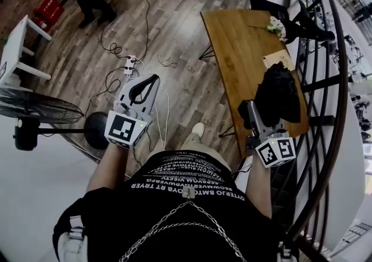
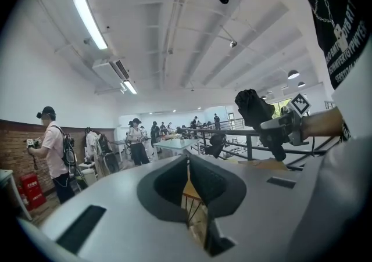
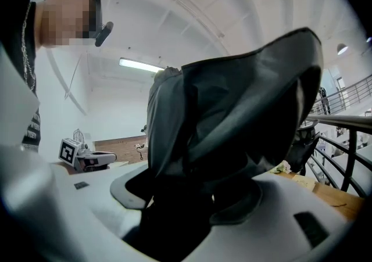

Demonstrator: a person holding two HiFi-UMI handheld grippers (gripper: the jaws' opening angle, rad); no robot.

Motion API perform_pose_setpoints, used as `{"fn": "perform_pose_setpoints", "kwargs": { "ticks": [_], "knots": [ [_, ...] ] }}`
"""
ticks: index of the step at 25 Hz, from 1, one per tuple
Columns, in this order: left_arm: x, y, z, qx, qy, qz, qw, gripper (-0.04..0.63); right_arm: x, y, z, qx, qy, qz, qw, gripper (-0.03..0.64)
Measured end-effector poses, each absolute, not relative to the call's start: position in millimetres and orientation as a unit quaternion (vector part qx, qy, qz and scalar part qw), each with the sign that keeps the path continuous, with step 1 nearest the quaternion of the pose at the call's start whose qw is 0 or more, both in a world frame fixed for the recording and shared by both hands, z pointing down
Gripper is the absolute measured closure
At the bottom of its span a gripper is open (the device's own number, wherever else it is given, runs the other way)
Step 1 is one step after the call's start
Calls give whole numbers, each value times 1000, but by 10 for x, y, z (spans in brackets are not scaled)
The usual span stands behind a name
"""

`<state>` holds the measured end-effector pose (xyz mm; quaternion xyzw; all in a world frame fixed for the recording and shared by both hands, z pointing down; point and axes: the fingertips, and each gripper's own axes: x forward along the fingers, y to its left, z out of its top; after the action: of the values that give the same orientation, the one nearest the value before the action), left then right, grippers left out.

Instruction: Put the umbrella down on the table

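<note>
The right gripper [image 1: 260, 117] is clamped on a folded black umbrella [image 1: 279, 95], whose bundled fabric fills the space between its jaws and rises above them. The umbrella is over the near end of the wooden bench [image 1: 241, 46]; whether it touches the top is unclear. The left gripper [image 1: 150, 83] is empty, its jaws all but together, over the floor [image 1: 174, 22] beside the bench.

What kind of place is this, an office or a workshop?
Probably an open-plan workspace or lab: a wood floor strewn with cables and a power strip, a wooden table by a black railing, and other people standing about.
</note>
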<state>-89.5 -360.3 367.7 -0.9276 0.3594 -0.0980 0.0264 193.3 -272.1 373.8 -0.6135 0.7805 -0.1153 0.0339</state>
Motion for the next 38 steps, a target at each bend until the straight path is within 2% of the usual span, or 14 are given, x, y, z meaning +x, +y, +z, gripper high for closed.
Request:
{"fn": "perform_pose_setpoints", "kwargs": {
  "ticks": [10, 19, 30, 38],
  "knots": [
    [-277, -4173, 3758, -926, 359, -114, 12, 560, 2467, -3314, 3798, -612, 780, -132, 26, 337],
    [264, -4537, 3763, -925, 359, -121, 27, 561, 3114, -3616, 4074, -625, 764, -160, 24, 337],
    [272, -4710, 3920, -919, 370, -138, 6, 561, 3312, -4004, 4976, -627, 736, -254, 16, 337],
    [324, -5236, 4089, -925, 349, -153, 11, 561, 3322, -4386, 5911, -636, 696, -332, -23, 337]
  ]
}}
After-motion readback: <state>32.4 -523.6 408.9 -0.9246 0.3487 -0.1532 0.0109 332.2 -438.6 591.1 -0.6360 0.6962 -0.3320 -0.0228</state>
